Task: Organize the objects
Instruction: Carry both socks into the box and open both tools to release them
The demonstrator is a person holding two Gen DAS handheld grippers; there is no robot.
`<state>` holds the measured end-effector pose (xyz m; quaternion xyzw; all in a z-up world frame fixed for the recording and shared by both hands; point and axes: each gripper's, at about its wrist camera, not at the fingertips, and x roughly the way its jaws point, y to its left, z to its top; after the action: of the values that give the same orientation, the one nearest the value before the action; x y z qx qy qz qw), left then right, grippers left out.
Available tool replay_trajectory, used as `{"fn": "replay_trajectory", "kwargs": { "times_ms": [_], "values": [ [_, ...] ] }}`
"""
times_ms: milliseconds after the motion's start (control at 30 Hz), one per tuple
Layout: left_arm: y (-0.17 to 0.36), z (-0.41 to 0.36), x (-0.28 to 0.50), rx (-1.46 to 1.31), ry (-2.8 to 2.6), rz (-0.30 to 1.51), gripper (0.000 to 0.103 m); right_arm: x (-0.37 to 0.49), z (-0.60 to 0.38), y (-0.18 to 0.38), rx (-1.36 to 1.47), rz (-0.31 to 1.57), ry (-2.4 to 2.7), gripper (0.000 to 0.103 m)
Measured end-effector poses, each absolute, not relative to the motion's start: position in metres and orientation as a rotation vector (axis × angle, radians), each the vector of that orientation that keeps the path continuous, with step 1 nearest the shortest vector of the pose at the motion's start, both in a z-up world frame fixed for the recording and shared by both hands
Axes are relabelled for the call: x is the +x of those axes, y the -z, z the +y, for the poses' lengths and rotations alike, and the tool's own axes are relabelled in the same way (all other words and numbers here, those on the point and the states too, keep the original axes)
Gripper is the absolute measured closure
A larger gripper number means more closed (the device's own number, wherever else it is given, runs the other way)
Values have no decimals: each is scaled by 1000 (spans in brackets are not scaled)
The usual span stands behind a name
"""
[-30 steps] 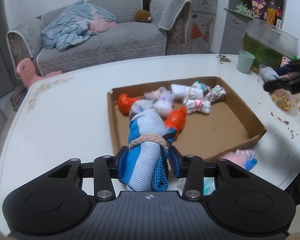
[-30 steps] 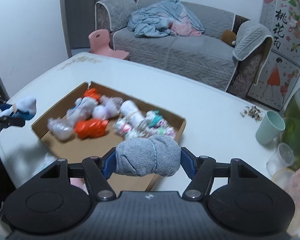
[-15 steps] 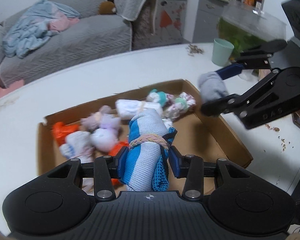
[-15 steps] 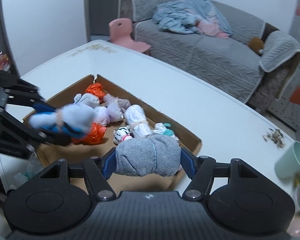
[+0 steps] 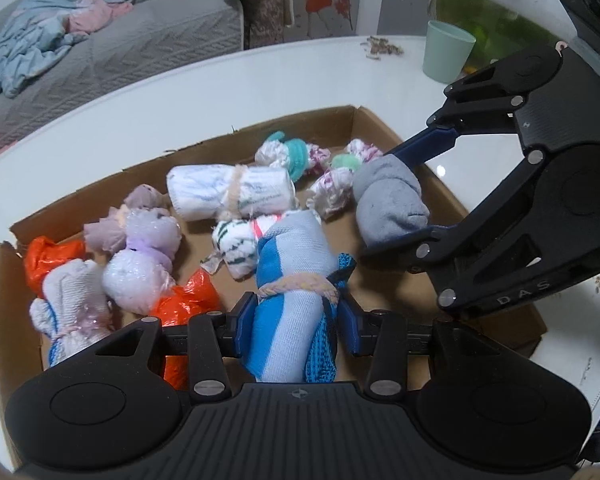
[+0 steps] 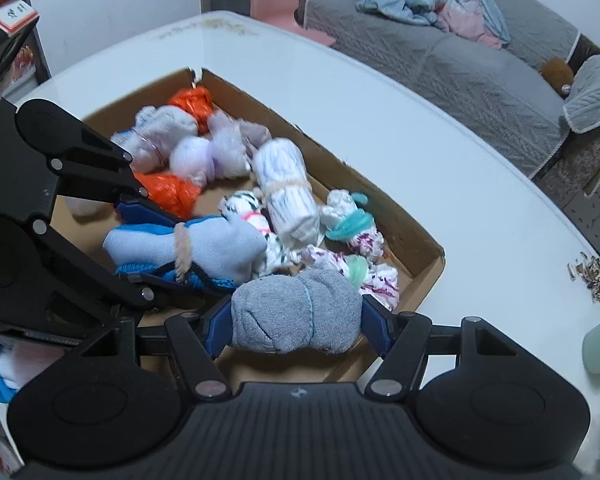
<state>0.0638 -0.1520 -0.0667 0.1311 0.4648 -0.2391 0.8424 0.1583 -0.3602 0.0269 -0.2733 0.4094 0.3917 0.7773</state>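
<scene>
A shallow cardboard tray on the white table holds several rolled cloth and sock bundles. My left gripper is shut on a blue-and-white striped bundle tied with a beige band, held just above the tray's near part. My right gripper is shut on a grey sock roll over the tray's right end. The left wrist view shows the right gripper with the grey roll. The right wrist view shows the left gripper with the striped bundle.
In the tray lie a white roll, orange bundles, purple bundles and floral bundles with teal bands. A green cup and a fish tank stand at the table's right. A grey sofa is behind.
Both grippers have moved in over the tray and lower, each still holding its bundle. They now sit close together above the tray's right half.
</scene>
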Motion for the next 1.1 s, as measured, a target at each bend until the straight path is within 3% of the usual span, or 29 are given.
{"fn": "replay_trajectory", "kwargs": {
  "times_ms": [400,800,1100],
  "values": [
    [73,-160,69,304,505,992,52,163,-357,-21,-642,877,-825,40],
    [64,-165,57,410,452,917,38,164,-355,-20,-626,875,-818,37],
    [56,-159,52,370,469,916,32,162,-354,-25,-626,864,-817,28]
  ]
}}
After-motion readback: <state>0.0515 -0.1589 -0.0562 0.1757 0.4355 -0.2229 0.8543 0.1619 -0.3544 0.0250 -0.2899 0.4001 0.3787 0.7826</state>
